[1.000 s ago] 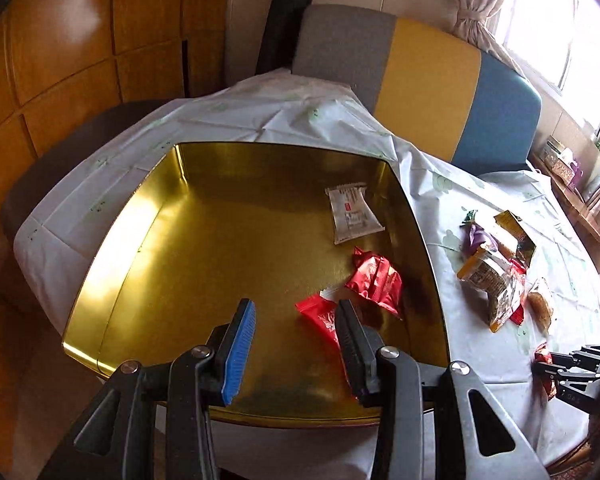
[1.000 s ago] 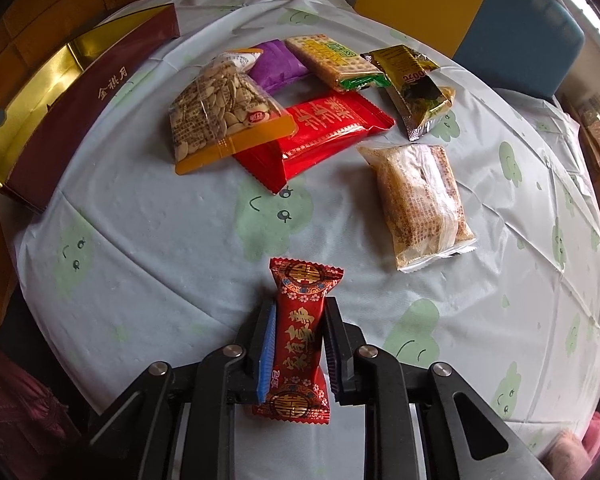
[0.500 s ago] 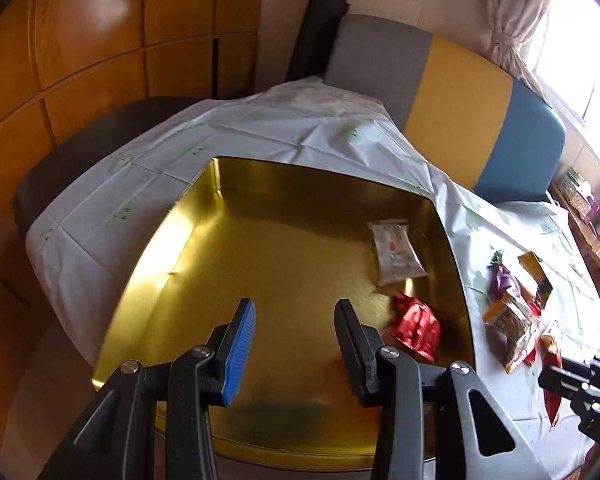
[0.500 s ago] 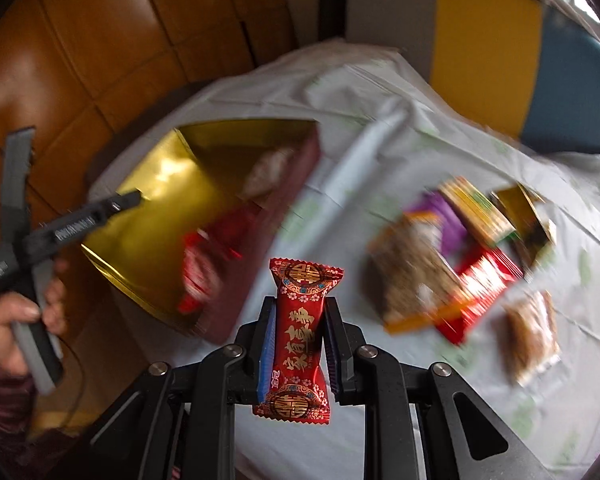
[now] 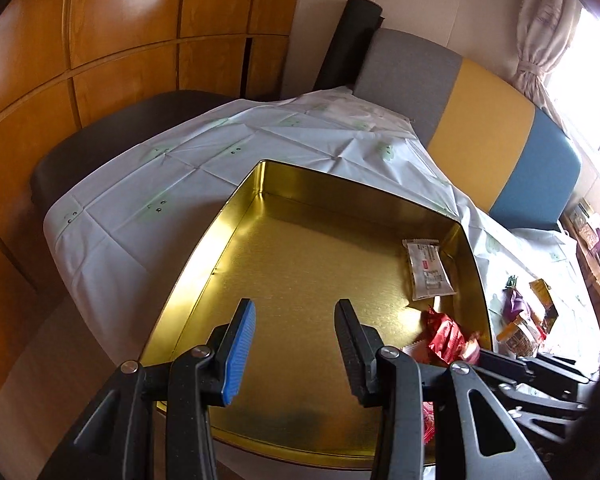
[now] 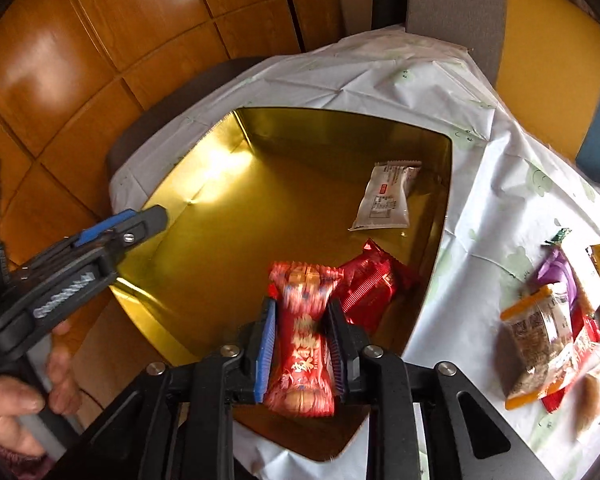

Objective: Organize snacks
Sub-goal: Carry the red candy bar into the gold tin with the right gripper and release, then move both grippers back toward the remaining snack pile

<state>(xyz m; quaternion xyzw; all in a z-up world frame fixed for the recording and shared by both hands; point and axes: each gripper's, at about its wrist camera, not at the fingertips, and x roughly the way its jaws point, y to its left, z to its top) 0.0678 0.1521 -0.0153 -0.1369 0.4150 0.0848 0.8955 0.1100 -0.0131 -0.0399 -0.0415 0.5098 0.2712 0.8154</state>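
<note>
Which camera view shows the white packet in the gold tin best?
The right wrist view: the white packet lies unobstructed in the gold tin, its whole outline and red label visible. The left wrist view shows the packet too, but more foreshortened, beside the tin's right wall.

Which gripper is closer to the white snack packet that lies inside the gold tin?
Right, as far as the right wrist view shows. The right gripper, shut on the red candy, is over the gold tin below the white packet. The left gripper is open at the opposite edge.
</note>
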